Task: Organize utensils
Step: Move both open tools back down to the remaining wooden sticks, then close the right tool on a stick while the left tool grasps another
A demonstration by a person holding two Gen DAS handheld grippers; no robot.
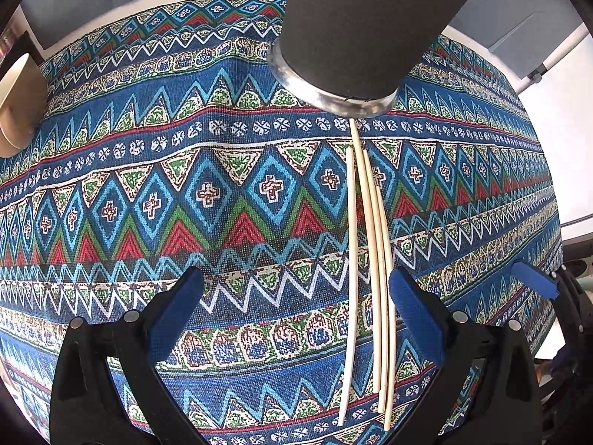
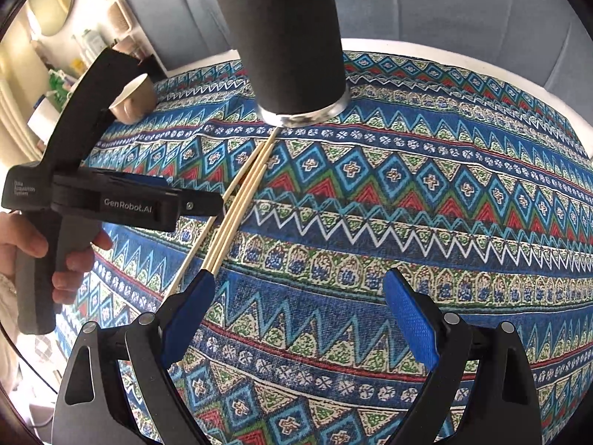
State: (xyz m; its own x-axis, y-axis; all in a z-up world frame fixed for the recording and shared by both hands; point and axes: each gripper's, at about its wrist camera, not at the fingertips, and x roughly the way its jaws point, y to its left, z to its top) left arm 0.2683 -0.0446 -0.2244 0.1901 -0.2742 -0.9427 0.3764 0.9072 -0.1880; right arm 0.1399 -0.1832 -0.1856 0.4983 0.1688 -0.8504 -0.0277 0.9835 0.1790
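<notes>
Several pale wooden chopsticks (image 1: 374,259) lie side by side on the patterned tablecloth (image 1: 185,193), tips near the base of a black cylindrical holder (image 1: 355,29). My left gripper (image 1: 296,304) is open and empty just above the cloth; the sticks lie beside the inside of its right finger (image 1: 415,319). In the right wrist view the chopsticks (image 2: 237,207) run from the holder (image 2: 289,44) down behind my left finger (image 2: 189,319). My right gripper (image 2: 300,319) is open and empty. The left gripper's body (image 2: 111,204) shows at the left, held by a hand.
A tan paper cup (image 2: 133,100) stands on the table's far left, also at the left wrist view's left edge (image 1: 18,100). Shelves with clutter (image 2: 55,74) lie beyond it. The table's white rim (image 2: 444,48) and a blue-grey wall are behind the holder.
</notes>
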